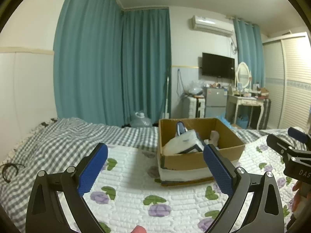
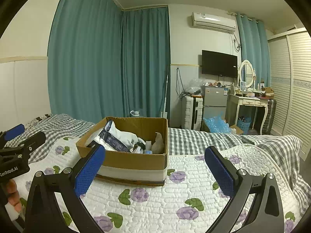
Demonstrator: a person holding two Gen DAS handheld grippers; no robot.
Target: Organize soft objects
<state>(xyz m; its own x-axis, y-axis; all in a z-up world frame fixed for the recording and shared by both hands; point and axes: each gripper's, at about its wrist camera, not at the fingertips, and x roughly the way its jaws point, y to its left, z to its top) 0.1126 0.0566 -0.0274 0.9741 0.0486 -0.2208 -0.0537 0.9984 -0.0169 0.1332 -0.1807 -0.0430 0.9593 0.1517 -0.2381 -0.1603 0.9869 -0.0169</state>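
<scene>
Bedroom w/ a bed: closest to both cams is the white quilted bedspread printed w/ purple flowers and green leaves (image 1: 132, 174) (image 2: 155, 203), lying over a grey-and-white checked sheet (image 1: 64, 136) (image 2: 194, 139).

Left gripper (image 1: 155, 167) hovers above the quilt, blue-padded fingers (image 1: 93, 169) spread wide, nothing between them. Right gripper (image 2: 153, 169) is likewise wide apart and holds nothing; its blue pads (image 2: 219, 172) frame the quilt. Each gripper shows at the edge of the other's view.

Just beyond the fingertips sits the open brown cardboard box (image 1: 229, 134) (image 2: 136, 161), resting on the quilt, upright. Inside: white soft fabric items (image 1: 180, 141) (image 2: 124, 134), a dark-blue printed pouch (image 2: 114, 140) and a beige soft piece (image 2: 158, 143) at the box's right side; exact kinds hard to tell.

Further back, past the bed: teal floor-length curtains (image 1: 116, 64) (image 2: 108, 62), small grey fridge (image 2: 214, 101), white dressing table w/ oval mirror (image 2: 250, 101), black wall-mounted TV (image 2: 219, 63), white wall air-con unit (image 2: 212, 21).
</scene>
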